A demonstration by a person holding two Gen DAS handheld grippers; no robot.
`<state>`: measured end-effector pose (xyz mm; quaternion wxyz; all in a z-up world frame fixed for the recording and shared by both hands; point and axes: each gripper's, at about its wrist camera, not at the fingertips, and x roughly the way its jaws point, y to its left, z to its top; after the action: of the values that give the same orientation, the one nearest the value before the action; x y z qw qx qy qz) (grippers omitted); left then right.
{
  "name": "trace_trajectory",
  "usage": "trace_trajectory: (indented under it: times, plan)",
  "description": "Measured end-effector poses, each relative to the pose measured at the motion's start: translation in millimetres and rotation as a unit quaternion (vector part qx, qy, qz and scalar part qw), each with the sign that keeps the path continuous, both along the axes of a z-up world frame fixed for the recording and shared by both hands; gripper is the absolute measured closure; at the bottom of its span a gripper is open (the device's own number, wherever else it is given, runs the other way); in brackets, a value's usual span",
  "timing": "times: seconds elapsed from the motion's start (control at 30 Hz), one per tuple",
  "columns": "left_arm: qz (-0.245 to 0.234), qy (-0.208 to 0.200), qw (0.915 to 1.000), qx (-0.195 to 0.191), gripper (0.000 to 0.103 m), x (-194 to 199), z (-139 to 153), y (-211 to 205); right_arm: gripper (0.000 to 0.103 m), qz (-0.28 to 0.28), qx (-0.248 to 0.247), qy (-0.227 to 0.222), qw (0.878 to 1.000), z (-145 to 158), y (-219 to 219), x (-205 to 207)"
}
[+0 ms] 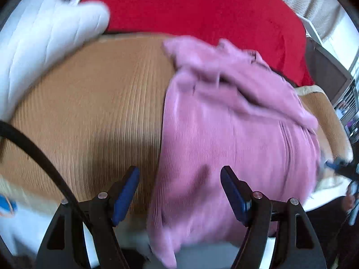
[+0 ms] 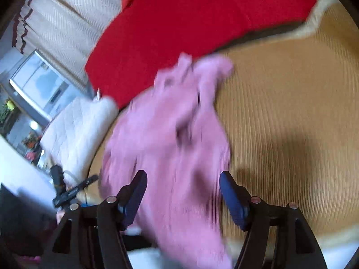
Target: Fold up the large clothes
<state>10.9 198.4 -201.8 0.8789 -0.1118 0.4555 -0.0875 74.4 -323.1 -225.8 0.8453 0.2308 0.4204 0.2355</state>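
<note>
Both our blue-padded left gripper (image 1: 179, 192) and right gripper (image 2: 182, 198) hang spread apart, holding nothing, above one crumpled pink ribbed garment (image 1: 235, 121) on one tan ribbed mat (image 1: 96, 94).

Home bedroom: woven bamboo mat (image 1: 89, 103) on bed, red blanket (image 1: 202, 6), white quilted pillow (image 2: 76, 130), curtains (image 2: 74, 22), window (image 2: 40, 85).

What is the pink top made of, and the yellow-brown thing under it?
The pink top looks like soft ribbed knit fabric: fine parallel lines, limp folds. The tan mat beneath looks woven, perhaps bamboo or straw, with thin straight ridges and a matte finish. Blur leaves both uncertain.
</note>
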Motion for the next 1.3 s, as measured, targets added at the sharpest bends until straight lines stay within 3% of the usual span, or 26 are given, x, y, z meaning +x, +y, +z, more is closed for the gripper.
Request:
trace_trajectory:
  times: [0.1,0.17,0.2,0.3,0.37,0.47,0.57,0.73,0.87,1.0,1.03,1.1,1.13,1.3]
  plan:
    - [0.003,0.029,0.9993,-0.024,0.034,-21,-19,4,0.032,0.025,-0.026,0.069,0.997,-34,9,-20]
    - [-0.01,0.048,0.9981,-0.037,0.055,-30,-30,2,0.032,0.035,-0.044,0.105,0.993,-49,16,-22]
    - [-0.016,0.059,0.9974,-0.038,0.055,-35,-35,-2,0.032,0.04,-0.053,0.12,0.991,-55,19,-22]
    - [-0.009,0.086,0.9955,-0.038,0.053,-39,-50,-3,0.032,0.052,-0.074,0.15,0.985,-70,28,-19]
    - [0.007,0.116,0.9922,-0.045,0.029,-33,-61,2,0.032,0.046,-0.094,0.162,0.981,-80,32,-15]
    - [0.038,0.15,0.9854,-0.071,0.028,-24,-79,11,0.032,0.044,-0.104,0.179,0.977,-93,36,-8]
    - [0.022,0.183,0.9778,-0.1,0.028,-12,-95,5,0.029,0.042,-0.116,0.183,0.975,-104,45,-4]
    - [0.017,0.175,0.9813,-0.08,0.03,-7,-102,-4,0.029,0.056,-0.147,0.175,0.972,-117,63,-1]
    - [0.008,0.162,0.981,-0.107,0.085,-5,-99,2,0.03,0.077,-0.145,0.145,0.976,-119,75,-10]
    - [0.003,0.161,0.98,-0.116,0.086,-12,-101,4,0.034,0.093,-0.148,0.105,0.979,-97,83,-22]
    - [0.003,0.163,0.9796,-0.118,0.084,-14,-103,6,0.033,0.082,-0.145,0.106,0.98,-93,78,-25]
    - [0.01,0.183,0.9752,-0.124,0.056,-29,-117,18,0.033,0.062,-0.126,0.122,0.982,-95,72,-25]
    - [0.015,0.197,0.9721,-0.126,0.029,-28,-122,17,0.033,0.044,-0.128,0.134,0.982,-97,67,-23]
    - [0.027,0.198,0.9725,-0.12,0.026,-25,-125,17,0.03,0.032,-0.143,0.137,0.98,-103,79,-4]
